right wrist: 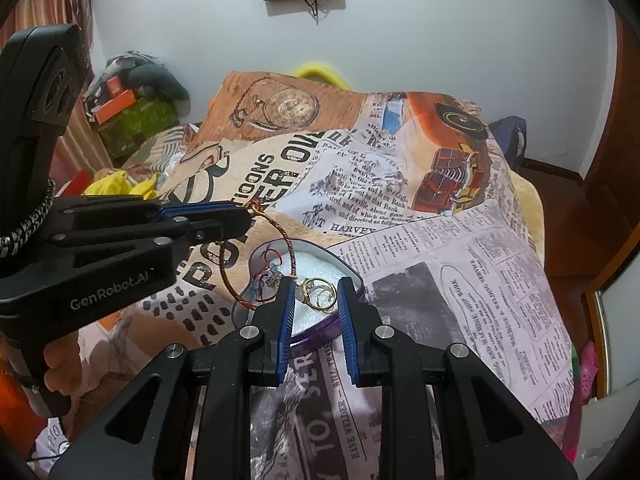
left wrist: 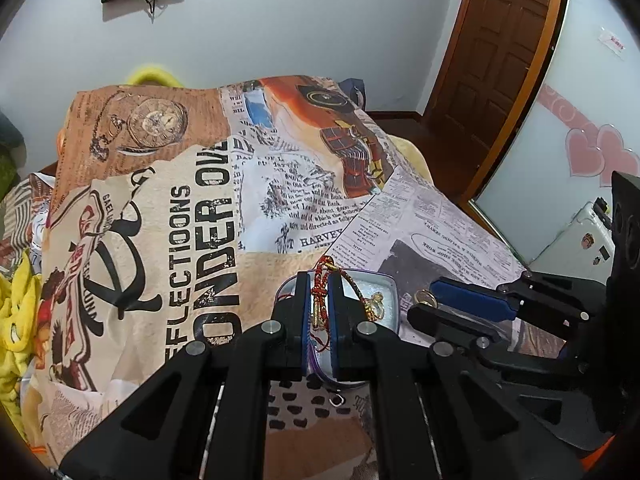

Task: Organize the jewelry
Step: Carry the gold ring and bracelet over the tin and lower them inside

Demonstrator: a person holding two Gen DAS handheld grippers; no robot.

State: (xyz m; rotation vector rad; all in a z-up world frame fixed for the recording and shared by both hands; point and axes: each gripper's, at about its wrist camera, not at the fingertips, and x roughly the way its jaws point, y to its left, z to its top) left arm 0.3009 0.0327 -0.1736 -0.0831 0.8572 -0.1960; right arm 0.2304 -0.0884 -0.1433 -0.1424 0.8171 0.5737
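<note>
A purple heart-shaped tin [right wrist: 320,330] with a white lining lies on the printed blanket; it also shows in the left wrist view [left wrist: 390,292]. My left gripper [left wrist: 320,296] is shut on a red and gold cord bracelet [left wrist: 319,294], whose loop hangs over the tin's left edge [right wrist: 230,280]. My right gripper [right wrist: 314,292] is open over the tin, its fingers on either side of gold rings [right wrist: 318,292] lying inside. A thin red string piece [right wrist: 266,276] also lies in the tin.
The blanket [left wrist: 180,220] with newspaper and car prints covers the bed. A small silver ring [left wrist: 337,400] lies on it near the tin. A wooden door [left wrist: 496,48] and a mirrored wardrobe stand at right. Clutter and boxes [right wrist: 128,116] sit at left.
</note>
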